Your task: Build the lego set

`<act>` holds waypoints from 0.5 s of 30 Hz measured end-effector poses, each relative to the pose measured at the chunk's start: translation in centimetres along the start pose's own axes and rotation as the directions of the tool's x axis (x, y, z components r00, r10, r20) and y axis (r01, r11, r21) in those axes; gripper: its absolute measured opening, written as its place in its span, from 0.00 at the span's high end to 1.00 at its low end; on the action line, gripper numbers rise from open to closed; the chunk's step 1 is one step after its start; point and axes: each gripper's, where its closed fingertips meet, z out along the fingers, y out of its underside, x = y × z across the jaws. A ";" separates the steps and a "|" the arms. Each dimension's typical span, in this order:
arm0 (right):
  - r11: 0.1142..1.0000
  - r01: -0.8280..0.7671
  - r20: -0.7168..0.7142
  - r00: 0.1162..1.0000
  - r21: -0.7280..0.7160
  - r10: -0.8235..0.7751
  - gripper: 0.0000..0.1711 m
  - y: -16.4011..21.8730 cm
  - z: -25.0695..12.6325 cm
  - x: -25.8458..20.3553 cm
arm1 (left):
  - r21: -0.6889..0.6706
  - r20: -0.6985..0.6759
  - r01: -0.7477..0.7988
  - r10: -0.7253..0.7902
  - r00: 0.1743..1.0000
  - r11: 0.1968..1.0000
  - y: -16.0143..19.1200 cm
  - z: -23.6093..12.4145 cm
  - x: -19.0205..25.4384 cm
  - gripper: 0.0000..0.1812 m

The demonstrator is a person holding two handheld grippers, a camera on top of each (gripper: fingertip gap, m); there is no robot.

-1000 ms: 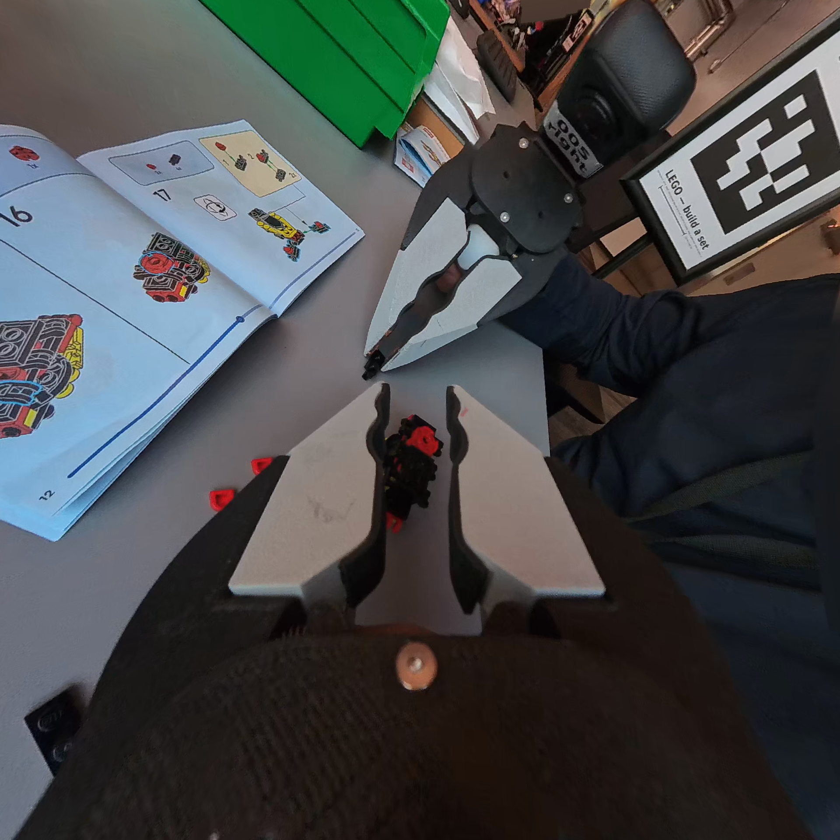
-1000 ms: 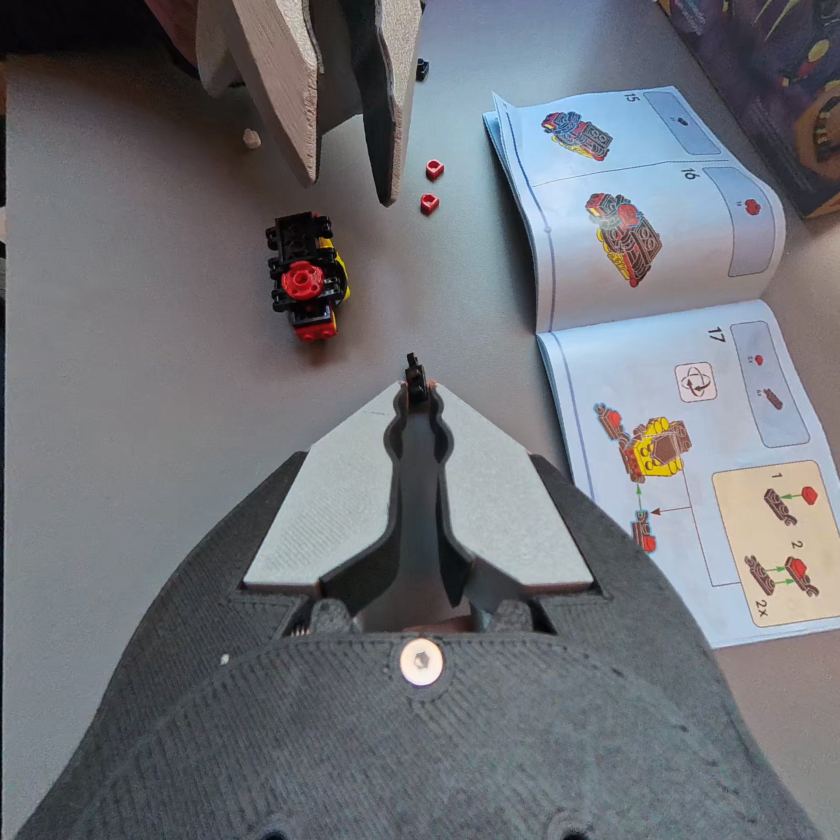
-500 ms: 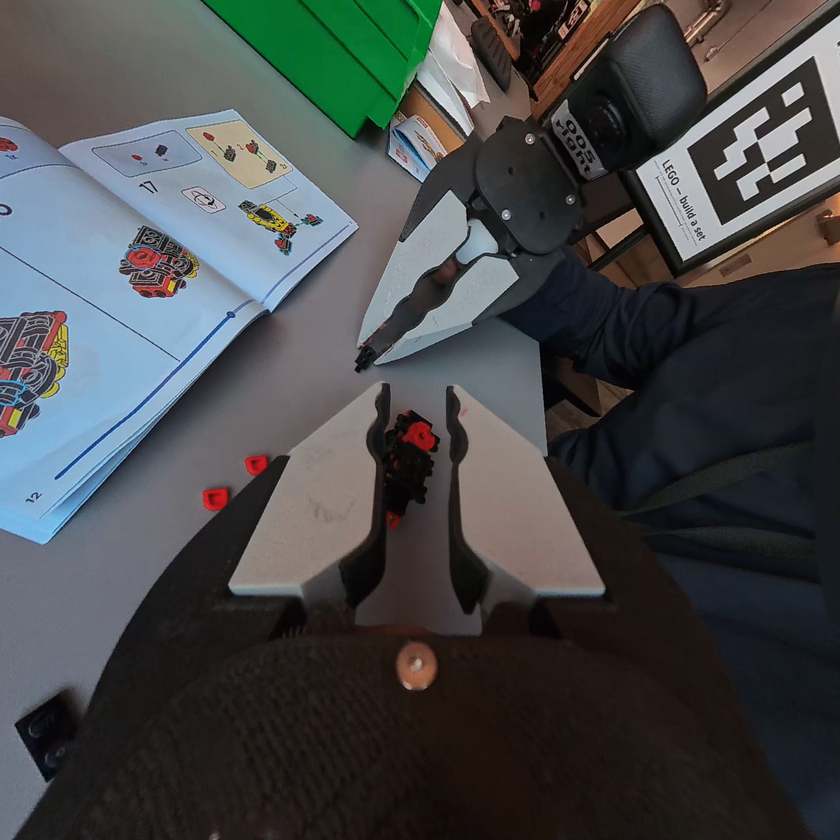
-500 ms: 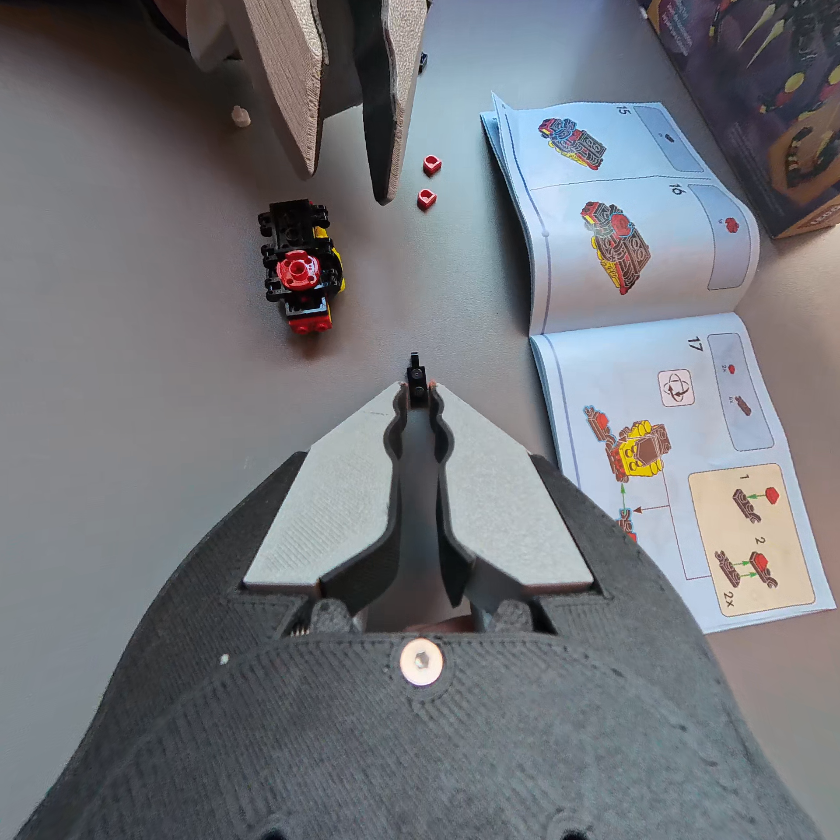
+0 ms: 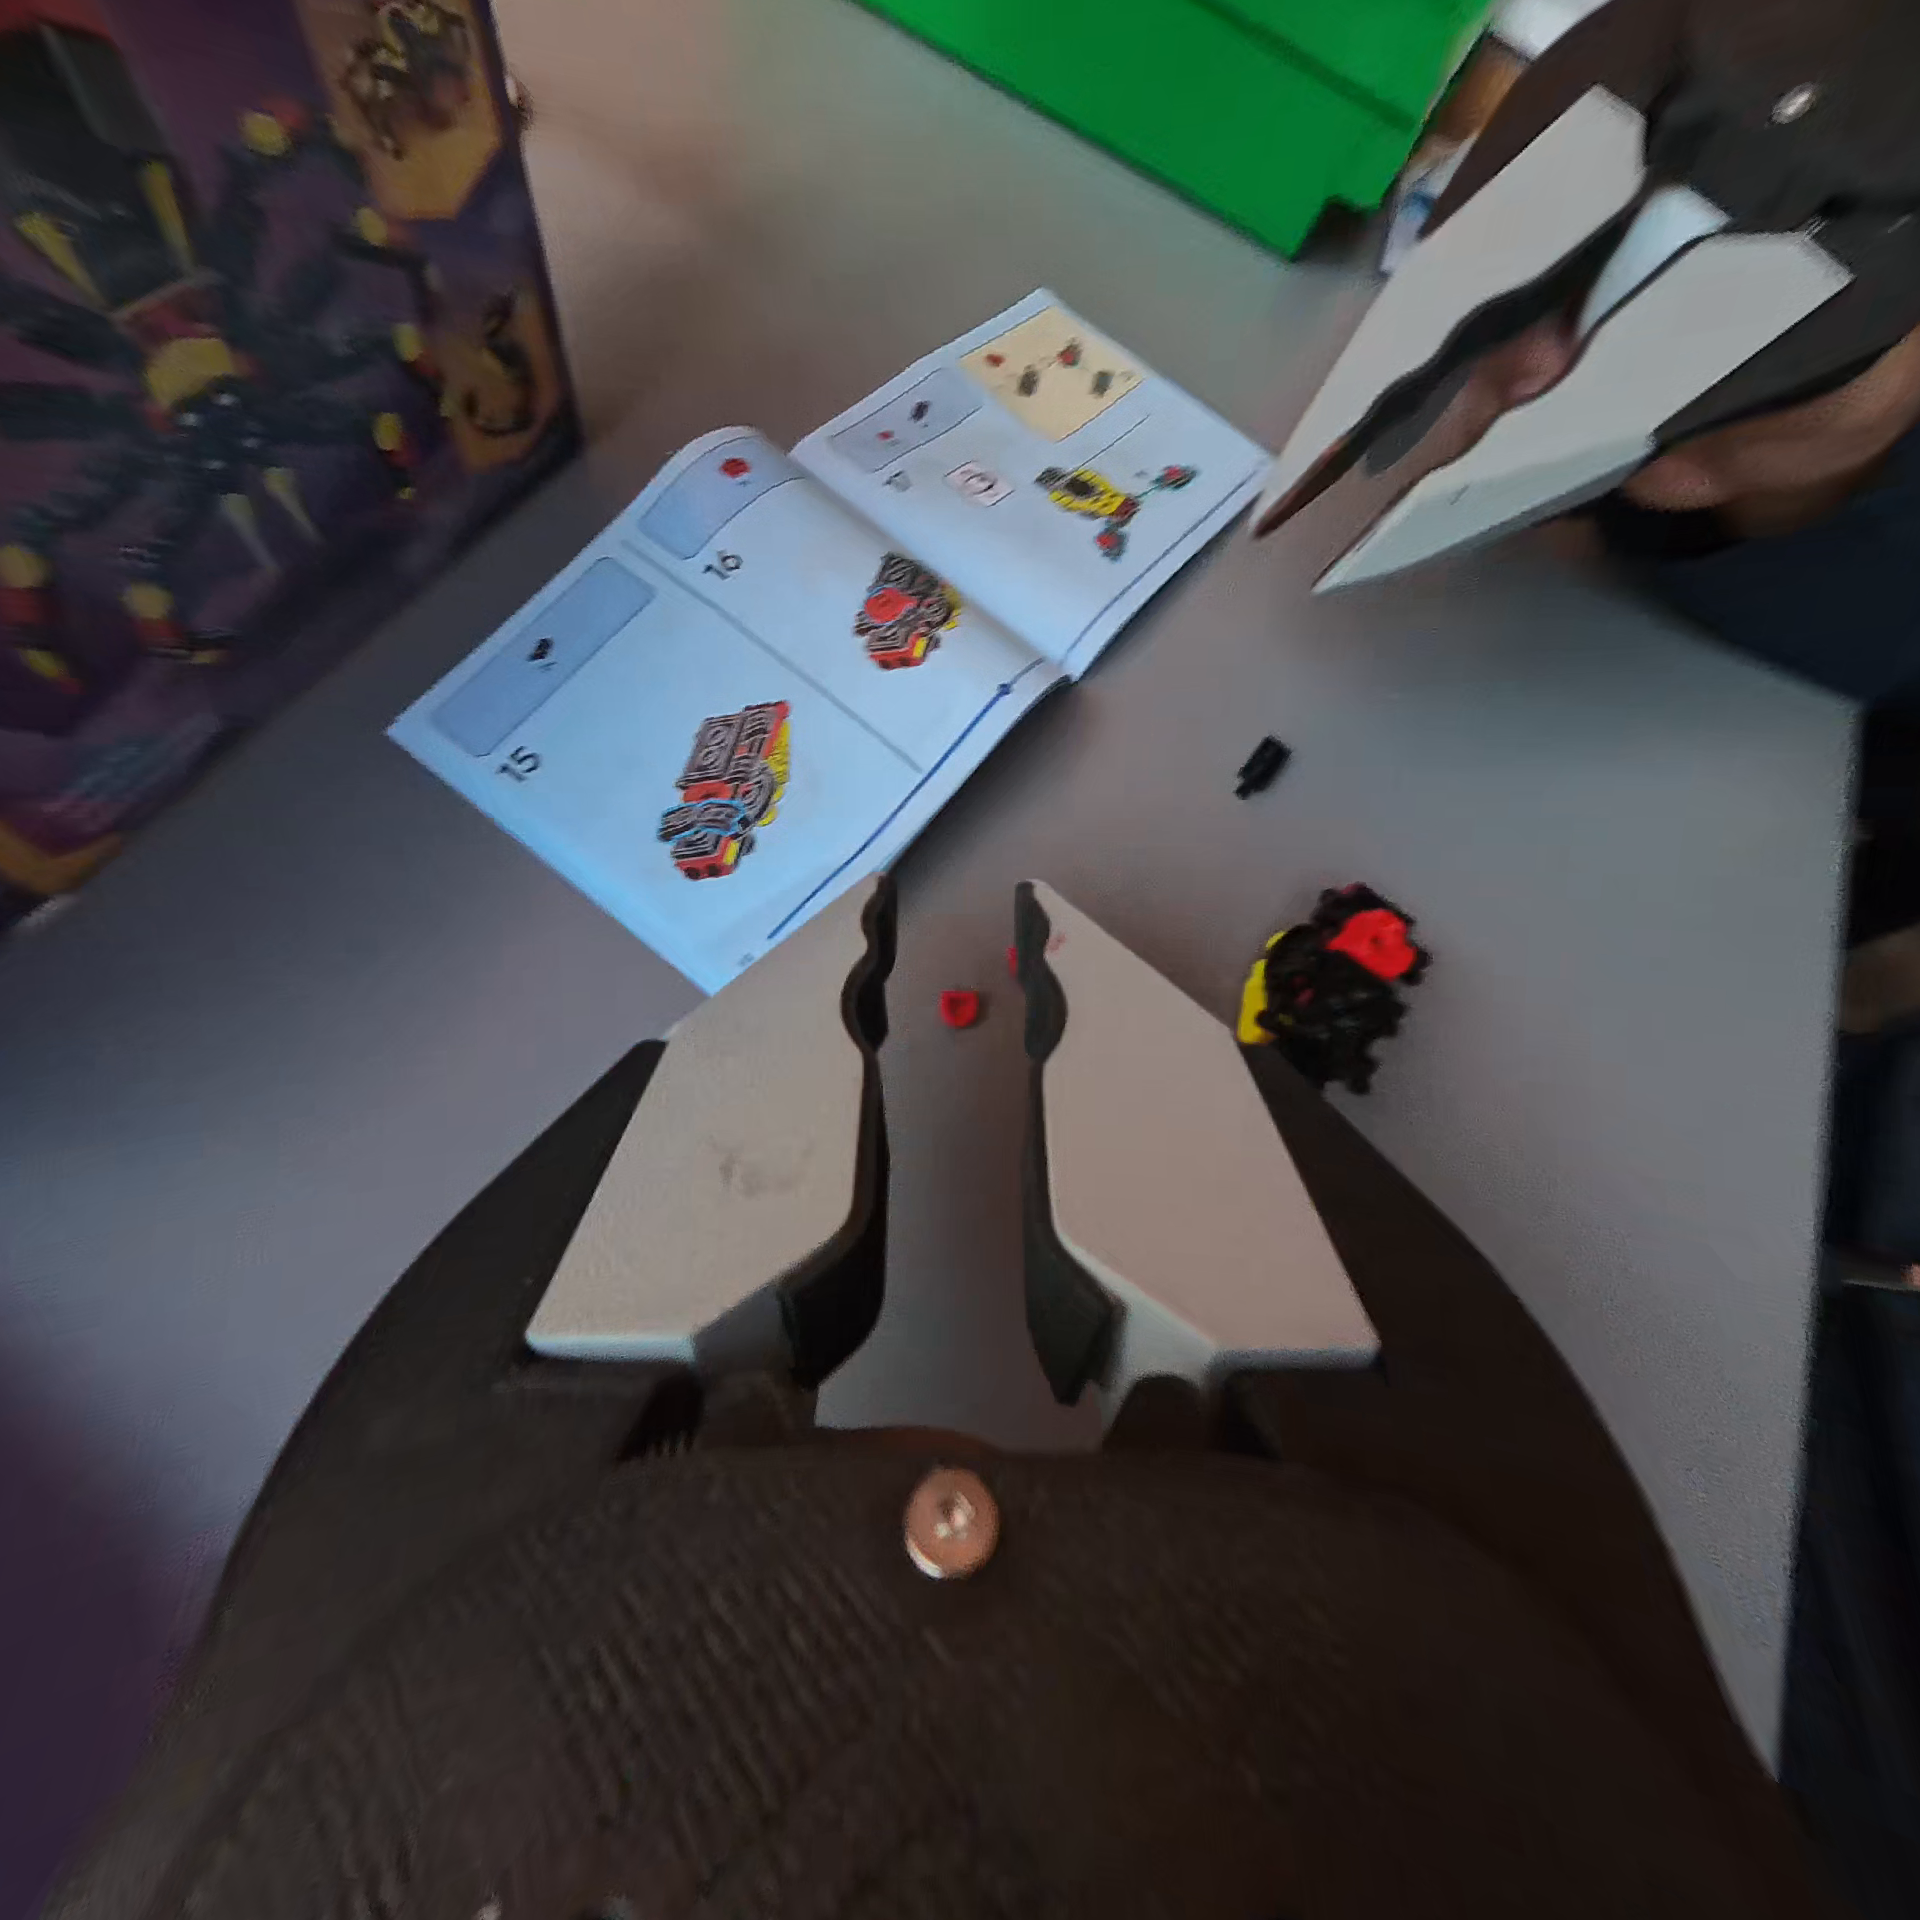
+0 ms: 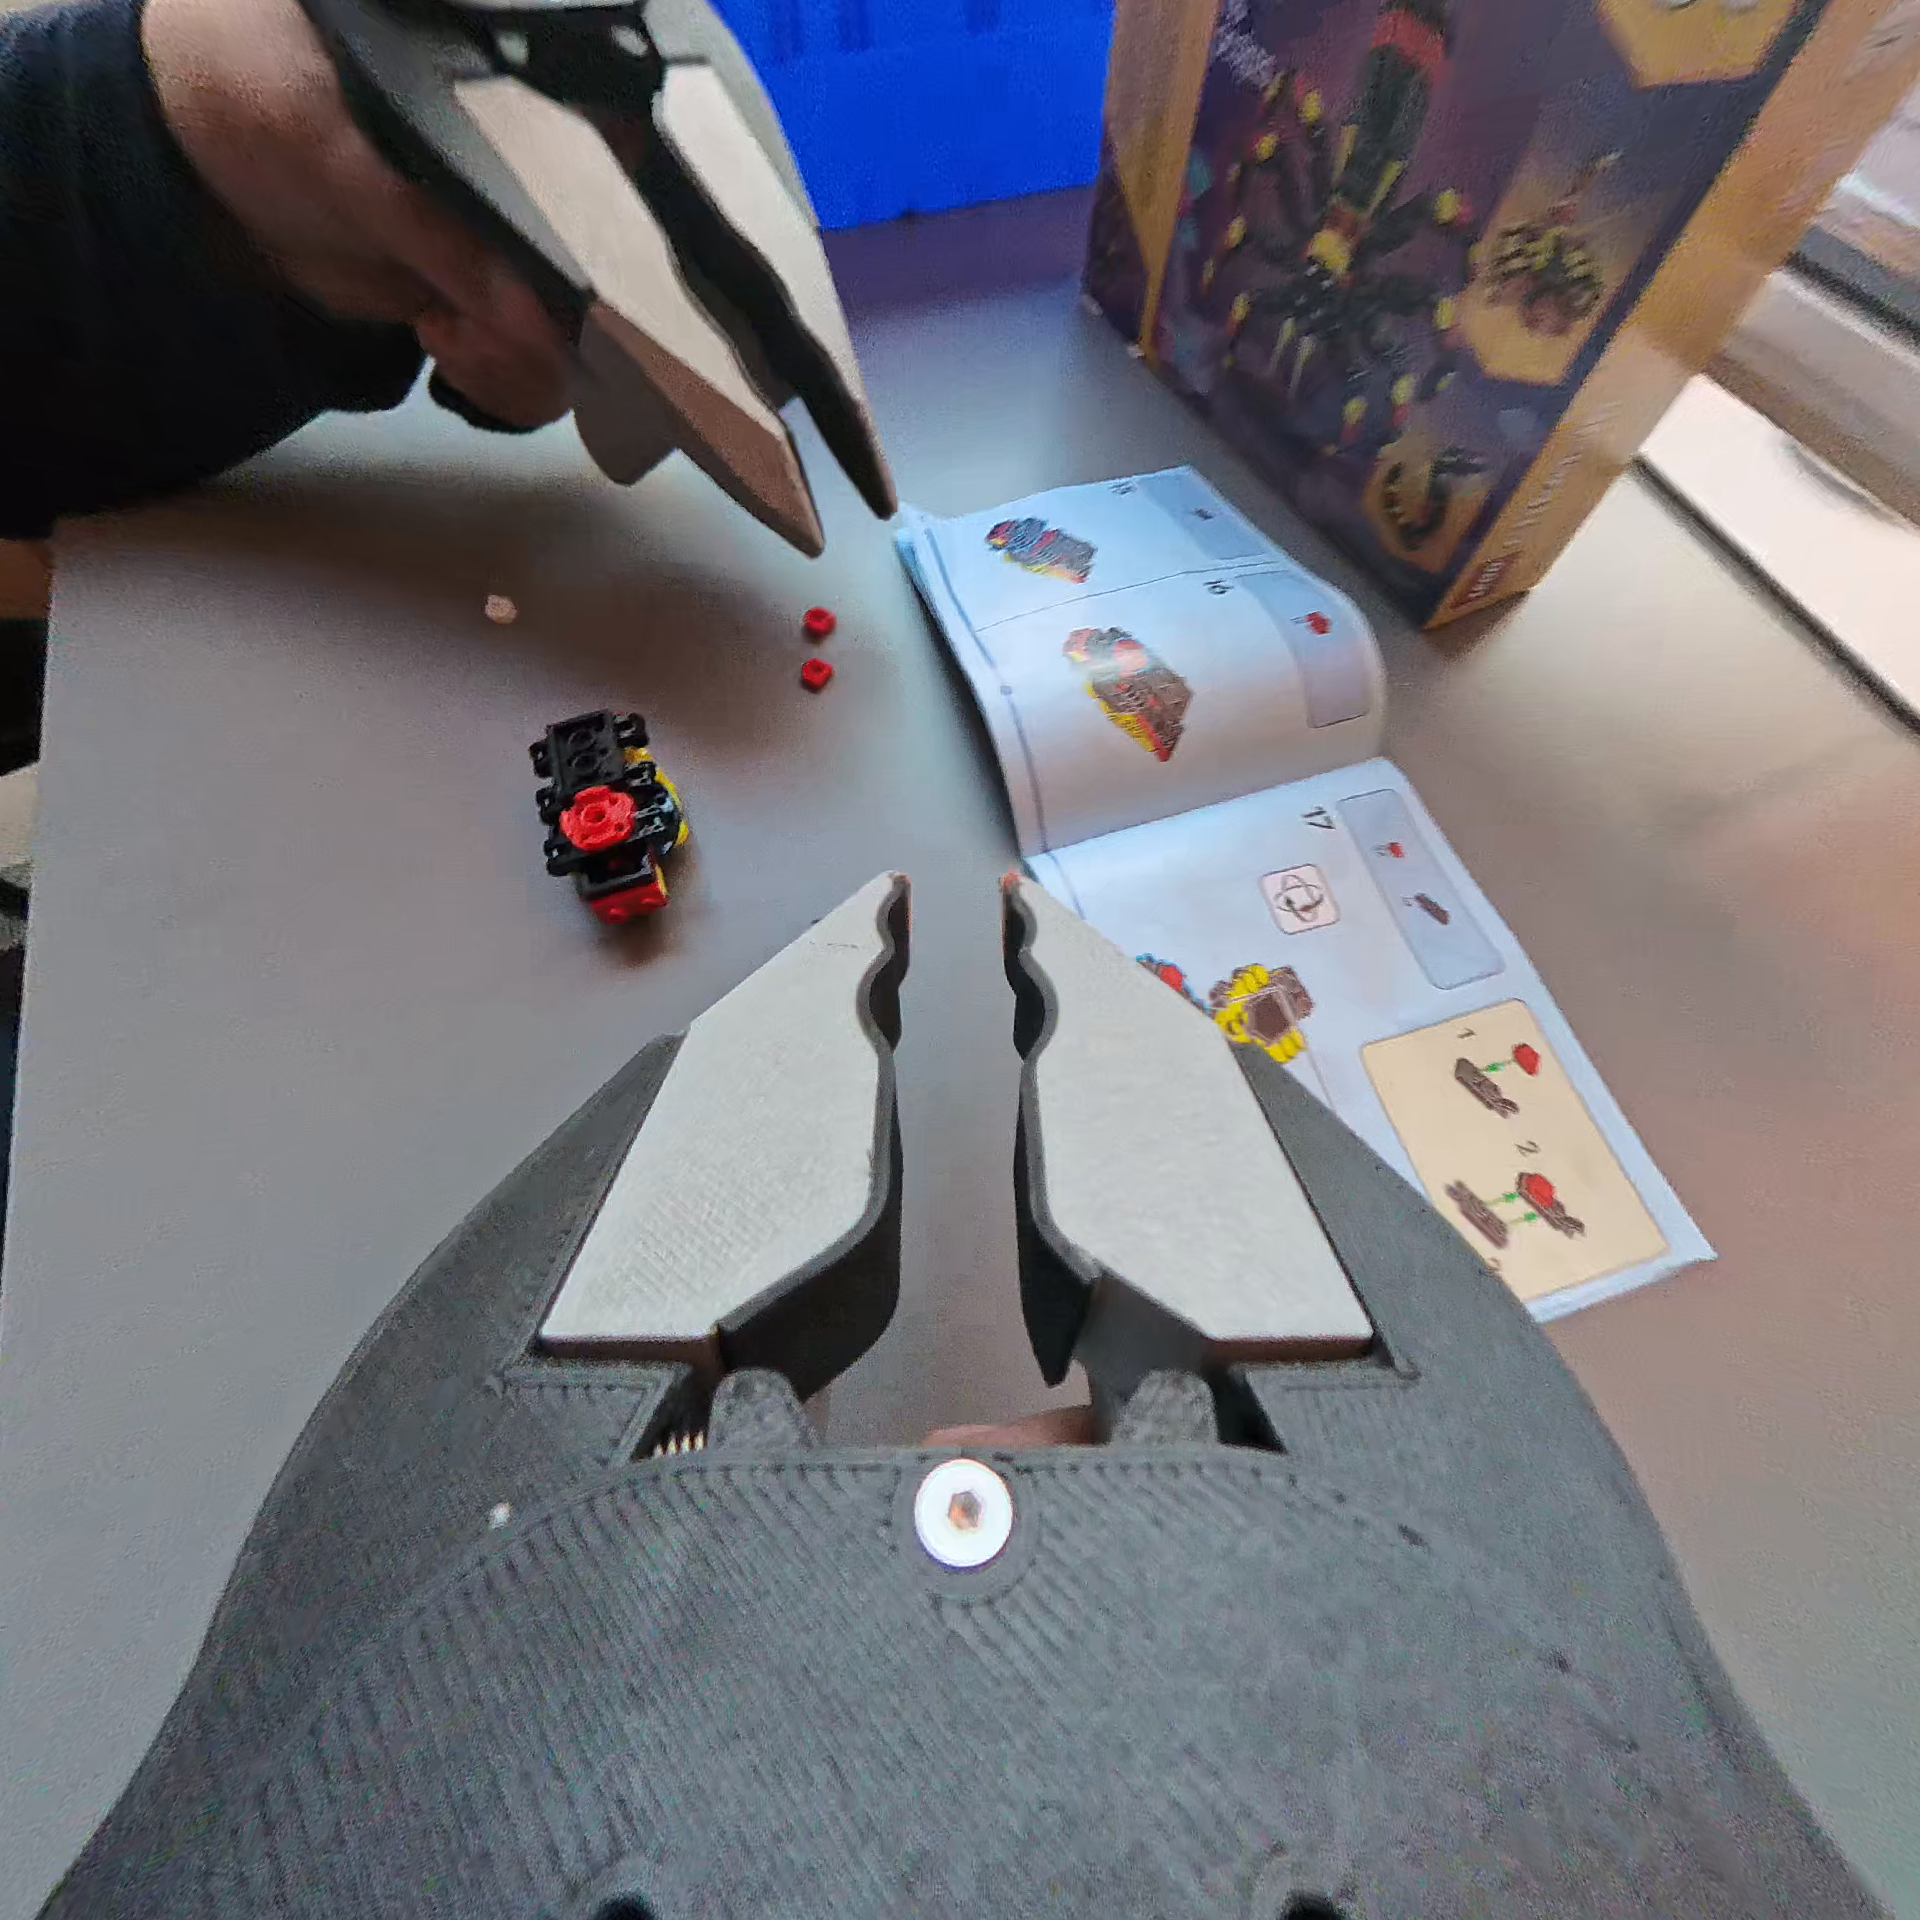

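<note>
Both tongs apart, left (image 5: 948, 906), right (image 6: 954, 885); second red stud (image 5: 1013, 961) half-hidden (blurred).

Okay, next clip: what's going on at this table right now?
A person is building a lego set with tongs in each hand, and at this moment neither holds anything. The left tongs are open above two small red pieces beside the open instruction booklet. The right tongs are open too, empty, raised off the table. A small black piece lies loose on the grey table. The half-built black, red and yellow model sits by itself, untouched. The set's box stands behind the booklet.
</note>
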 end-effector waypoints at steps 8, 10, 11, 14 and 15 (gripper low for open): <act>1.000 -0.003 -0.015 1.000 0.025 0.003 0.92 -0.4 -0.3 0.3 | -0.083 -0.030 -0.117 0.115 0.993 0.990 1.5 0.7 1.1 0.89; 1.000 0.001 -0.013 1.000 0.022 -0.001 0.92 -0.4 -0.3 0.1 | -0.108 -0.018 -0.152 0.151 0.988 0.982 2.0 1.1 1.2 0.90; 1.000 0.003 -0.011 1.000 0.022 -0.003 0.92 -0.4 -0.2 0.1 | -0.124 -0.016 -0.166 0.165 0.986 0.978 2.2 1.3 1.3 0.90; 1.000 0.005 -0.006 1.000 0.021 -0.005 0.92 -0.4 -0.1 -0.1 | -0.152 -0.022 -0.192 0.191 0.981 0.970 2.8 1.8 1.6 0.91; 1.000 0.006 -0.005 1.000 0.021 -0.006 0.92 -0.4 -0.1 -0.1 | -0.159 -0.022 -0.196 0.195 0.981 0.968 3.0 2.0 1.7 0.91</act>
